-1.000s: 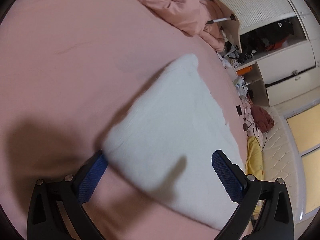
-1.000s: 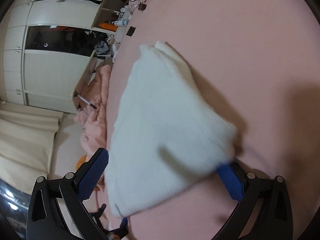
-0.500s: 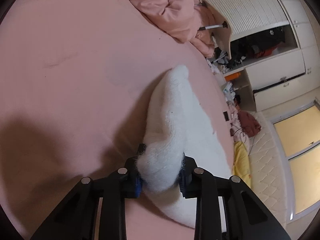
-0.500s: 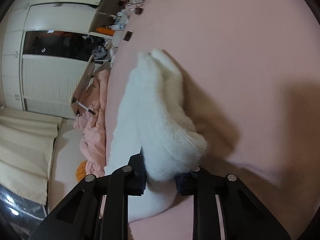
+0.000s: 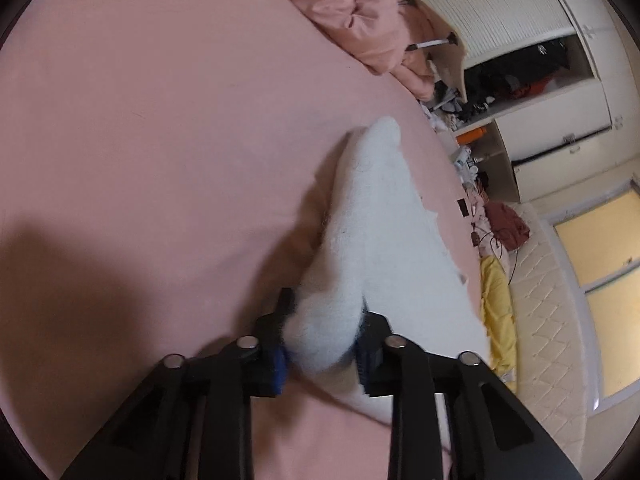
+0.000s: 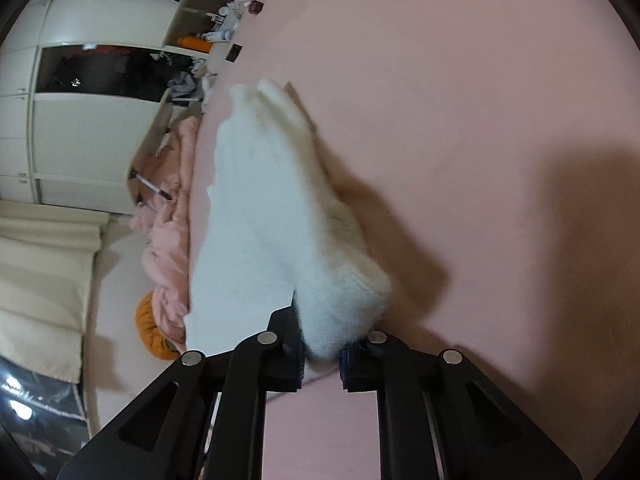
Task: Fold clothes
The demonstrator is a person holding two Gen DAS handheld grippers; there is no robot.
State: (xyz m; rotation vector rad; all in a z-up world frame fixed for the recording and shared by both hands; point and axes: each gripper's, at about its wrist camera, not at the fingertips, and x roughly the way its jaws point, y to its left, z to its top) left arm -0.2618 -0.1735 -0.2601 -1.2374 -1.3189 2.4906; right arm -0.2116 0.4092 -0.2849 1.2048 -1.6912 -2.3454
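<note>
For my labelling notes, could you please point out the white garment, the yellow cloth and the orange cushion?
white garment (image 5: 384, 240): left wrist view, middle of its fuzzy surface.
yellow cloth (image 5: 498, 304): left wrist view, its middle.
orange cushion (image 6: 150, 330): right wrist view, its visible side.

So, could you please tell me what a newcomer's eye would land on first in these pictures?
The fluffy white knitted garment stands out first, bunched in the middle of the plain pink bedsheet. The left gripper and the right gripper each pinch an end of it between blue pads; the left jaws are opening slightly, the right closing. A crumpled pink duvet lies at the bed's far edge.
</note>
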